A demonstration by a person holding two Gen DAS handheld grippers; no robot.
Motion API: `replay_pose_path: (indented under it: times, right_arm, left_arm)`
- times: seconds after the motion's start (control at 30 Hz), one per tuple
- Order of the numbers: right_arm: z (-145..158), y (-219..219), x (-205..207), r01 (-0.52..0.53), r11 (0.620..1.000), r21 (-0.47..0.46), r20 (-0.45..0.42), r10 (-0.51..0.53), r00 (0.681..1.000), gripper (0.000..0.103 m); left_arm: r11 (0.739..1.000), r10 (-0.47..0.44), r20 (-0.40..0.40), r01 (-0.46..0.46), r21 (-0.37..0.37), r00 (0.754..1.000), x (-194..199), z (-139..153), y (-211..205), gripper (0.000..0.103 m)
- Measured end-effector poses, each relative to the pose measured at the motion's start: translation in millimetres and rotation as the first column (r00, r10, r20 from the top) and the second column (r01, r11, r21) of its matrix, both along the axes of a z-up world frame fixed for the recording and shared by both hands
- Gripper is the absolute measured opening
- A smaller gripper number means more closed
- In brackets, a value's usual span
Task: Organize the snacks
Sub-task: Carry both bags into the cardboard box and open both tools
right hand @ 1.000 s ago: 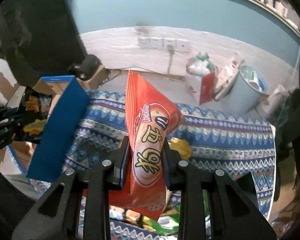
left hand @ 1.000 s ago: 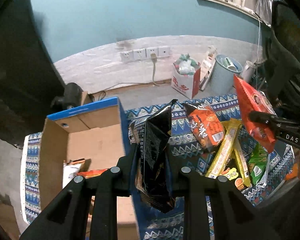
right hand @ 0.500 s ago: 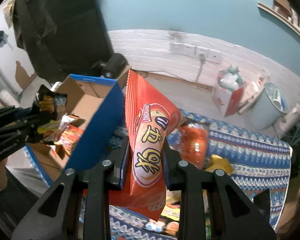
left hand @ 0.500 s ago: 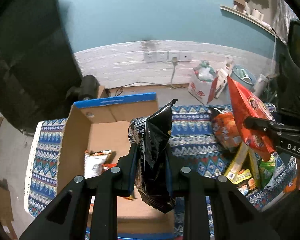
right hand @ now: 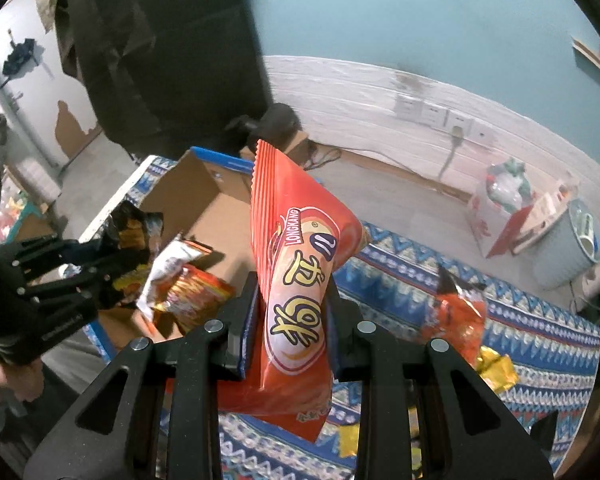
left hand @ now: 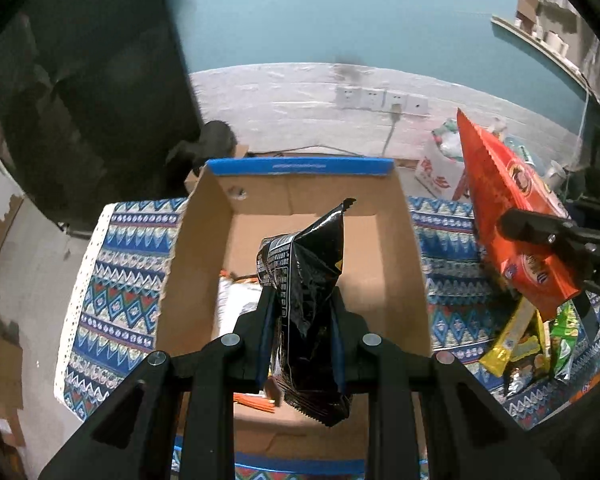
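Observation:
My left gripper (left hand: 302, 312) is shut on a black snack bag (left hand: 306, 280) and holds it upright above the open cardboard box (left hand: 300, 188) with a blue rim. My right gripper (right hand: 292, 304) is shut on a tall red snack bag (right hand: 300, 264) and holds it above the patterned cloth, right of the box (right hand: 188, 184). In the left wrist view the red bag (left hand: 508, 208) and right gripper (left hand: 540, 232) show at the right. In the right wrist view the left gripper (right hand: 112, 268) shows over the box at the left.
Snack packs (right hand: 192, 288) lie inside the box. More loose snacks (left hand: 532, 340) lie on the blue patterned cloth (left hand: 116, 280) at the right, including an orange bag (right hand: 456, 312). A red-white box (right hand: 500, 208) and a pale bin (right hand: 572, 240) stand on the floor by the wall.
Both grippers have moved left with their bags. The left gripper now hangs over the middle of the box, and the right gripper has come closer to the box.

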State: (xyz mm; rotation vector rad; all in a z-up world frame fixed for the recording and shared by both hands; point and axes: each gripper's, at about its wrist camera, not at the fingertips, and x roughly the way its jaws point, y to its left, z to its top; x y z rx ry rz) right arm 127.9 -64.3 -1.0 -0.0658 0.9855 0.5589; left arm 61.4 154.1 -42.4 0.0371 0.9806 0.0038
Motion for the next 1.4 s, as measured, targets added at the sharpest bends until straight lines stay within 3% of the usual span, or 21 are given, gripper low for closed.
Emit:
replay_pose_path:
  times: [0.7, 0.8, 0.87, 1.07, 1.3, 1.4]
  right_arm:
    - [-19, 91, 10, -0.113, 0.993, 0.018, -0.072, 0.114, 0.991, 0.027]
    - [-22, 99, 11, -0.125, 0.992, 0.021, -0.081, 0.126, 0.989, 0.027]
    - [-24, 103, 11, -0.132, 0.991, 0.024, -0.088, 0.134, 0.987, 0.027]
    - [-32, 109, 16, -0.141, 0.989, 0.031, -0.116, 0.144, 0.983, 0.027]
    - [-39, 113, 19, -0.139, 0.990, 0.028, -0.138, 0.141, 0.980, 0.027]
    - [-39, 113, 19, -0.142, 0.989, 0.038, -0.148, 0.146, 0.978, 0.033]
  left_arm:
    - [0.993, 0.113, -0.134, -0.117, -0.022, 0.984, 3, -35, 51, 0.025]
    - [0.991, 0.132, -0.136, -0.134, -0.010, 0.982, 2, -34, 54, 0.038]
    - [0.989, 0.145, -0.129, -0.146, 0.001, 0.981, 1, -32, 56, 0.052]
    - [0.987, 0.160, -0.113, -0.159, 0.015, 0.981, -1, -26, 60, 0.059]
    - [0.987, 0.163, -0.110, -0.162, 0.017, 0.980, -2, -24, 61, 0.060]
    - [0.987, 0.163, -0.111, -0.162, 0.018, 0.980, -2, -24, 61, 0.060]
